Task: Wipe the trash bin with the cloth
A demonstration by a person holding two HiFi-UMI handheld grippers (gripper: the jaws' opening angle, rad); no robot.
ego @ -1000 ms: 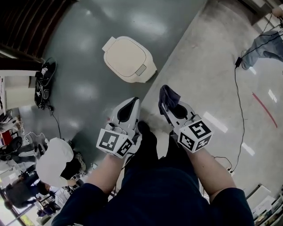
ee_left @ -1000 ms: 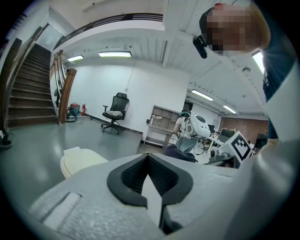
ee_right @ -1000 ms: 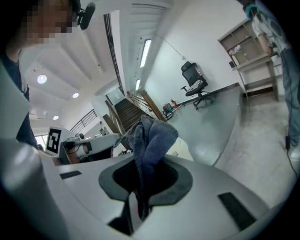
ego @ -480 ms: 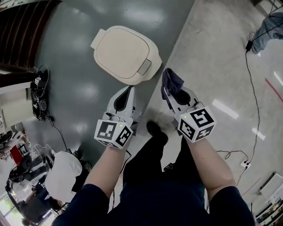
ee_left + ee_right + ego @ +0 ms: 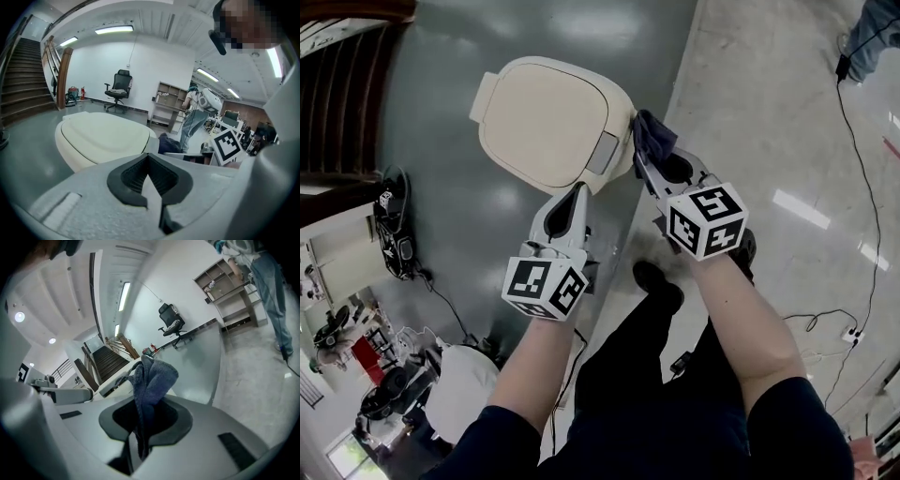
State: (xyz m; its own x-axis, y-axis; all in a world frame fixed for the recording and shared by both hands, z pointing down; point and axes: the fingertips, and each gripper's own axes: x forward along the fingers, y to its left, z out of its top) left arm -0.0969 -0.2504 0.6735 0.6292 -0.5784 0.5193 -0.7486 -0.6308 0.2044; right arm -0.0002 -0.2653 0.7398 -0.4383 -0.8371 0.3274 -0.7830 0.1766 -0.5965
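— Cream plastic fills far more of the head view than it did a second ago. The trash bin (image 5: pixel 546 120) was well off at twelve o'clock, and now we stand right over it.

— Yes, we have walked up to it. The right claw (image 5: pixel 648 171) has carried the dark blue cloth (image 5: pixel 653 139) to the bin's three o'clock edge. We judge cloth and rim touching or just short of it. The left claw (image 5: pixel 577 190) sits near the bin's six o'clock side.

— In the left gripper view?

— The left claw (image 5: pixel 149 160) is pressed together with nothing in it. The bin (image 5: pixel 101 136) lies just beyond at eleven o'clock, with the cloth (image 5: pixel 166 142) peeking past its right edge.

— And the right gripper view?

— The right claw (image 5: pixel 139 430) pinches the cloth (image 5: pixel 151 380), which stands up bunched at twelve o'clock.

— So the approach looks finished, and we think wiping can begin once the cloth is pressed flat on the lid.
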